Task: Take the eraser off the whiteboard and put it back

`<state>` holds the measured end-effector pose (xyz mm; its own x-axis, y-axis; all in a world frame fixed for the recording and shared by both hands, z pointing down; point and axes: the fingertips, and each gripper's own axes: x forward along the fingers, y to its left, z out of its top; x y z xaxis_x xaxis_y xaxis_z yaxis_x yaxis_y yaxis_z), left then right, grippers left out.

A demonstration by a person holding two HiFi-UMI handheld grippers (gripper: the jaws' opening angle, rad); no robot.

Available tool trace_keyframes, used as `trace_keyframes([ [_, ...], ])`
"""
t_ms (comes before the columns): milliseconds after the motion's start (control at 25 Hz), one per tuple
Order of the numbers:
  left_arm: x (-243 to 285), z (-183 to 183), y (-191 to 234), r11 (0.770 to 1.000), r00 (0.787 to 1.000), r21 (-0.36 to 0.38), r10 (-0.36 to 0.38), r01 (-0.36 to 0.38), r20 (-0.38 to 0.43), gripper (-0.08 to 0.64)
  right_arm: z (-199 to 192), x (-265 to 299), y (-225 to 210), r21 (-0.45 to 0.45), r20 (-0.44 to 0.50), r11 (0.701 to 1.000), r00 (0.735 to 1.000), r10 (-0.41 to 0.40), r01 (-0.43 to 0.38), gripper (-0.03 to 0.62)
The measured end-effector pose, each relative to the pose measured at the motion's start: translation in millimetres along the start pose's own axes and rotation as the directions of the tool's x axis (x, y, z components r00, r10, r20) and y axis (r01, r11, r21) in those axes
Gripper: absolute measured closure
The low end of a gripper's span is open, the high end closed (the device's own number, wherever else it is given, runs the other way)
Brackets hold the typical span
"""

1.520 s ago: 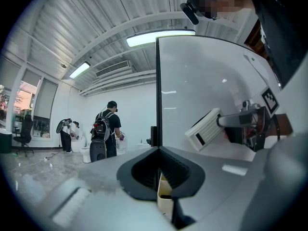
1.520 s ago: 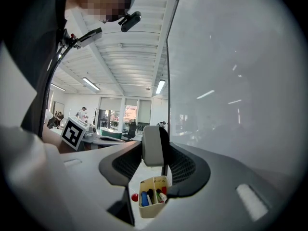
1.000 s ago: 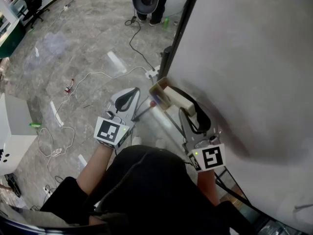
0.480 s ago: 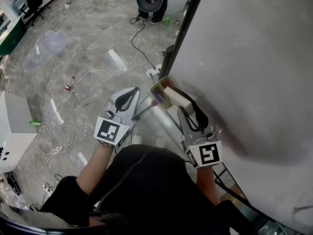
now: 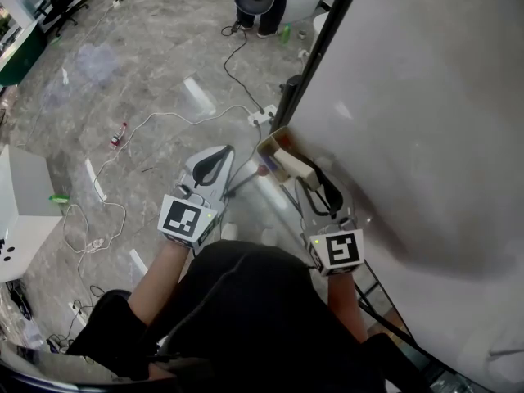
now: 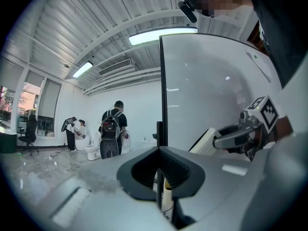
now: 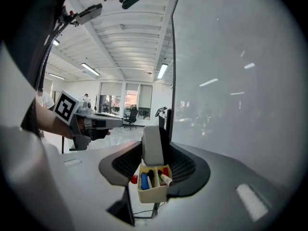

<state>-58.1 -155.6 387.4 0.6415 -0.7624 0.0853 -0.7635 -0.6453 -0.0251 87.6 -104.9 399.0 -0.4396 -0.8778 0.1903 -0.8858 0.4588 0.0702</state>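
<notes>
Grasps the pale grey rectangular eraser (image 7: 152,144) in the right gripper (image 7: 154,165), pads pressed on both its sides at a wide setting. Holds the left gripper (image 5: 219,152) clenched on nothing, to the left and well apart. Stands at the left edge of the large white whiteboard (image 5: 426,97), over a grey marbled floor (image 5: 147,64) strewn with white cables (image 5: 155,124). Locates the eraser between the jaws, protruding past the tips, just beside the beige marker holder (image 7: 153,189) at the board's edge. Contact with the board not discernible.
</notes>
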Motion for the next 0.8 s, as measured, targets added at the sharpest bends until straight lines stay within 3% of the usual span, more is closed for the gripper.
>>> trace_keyframes([
  [800,-0.1,-9.0,12.2,1.0,1.0,-0.001,0.014,-0.014,-0.003,0.554,-46.5,26.4,7.3,-0.071,-0.142,0.997,0.99,0.001,-0.011,0.413],
])
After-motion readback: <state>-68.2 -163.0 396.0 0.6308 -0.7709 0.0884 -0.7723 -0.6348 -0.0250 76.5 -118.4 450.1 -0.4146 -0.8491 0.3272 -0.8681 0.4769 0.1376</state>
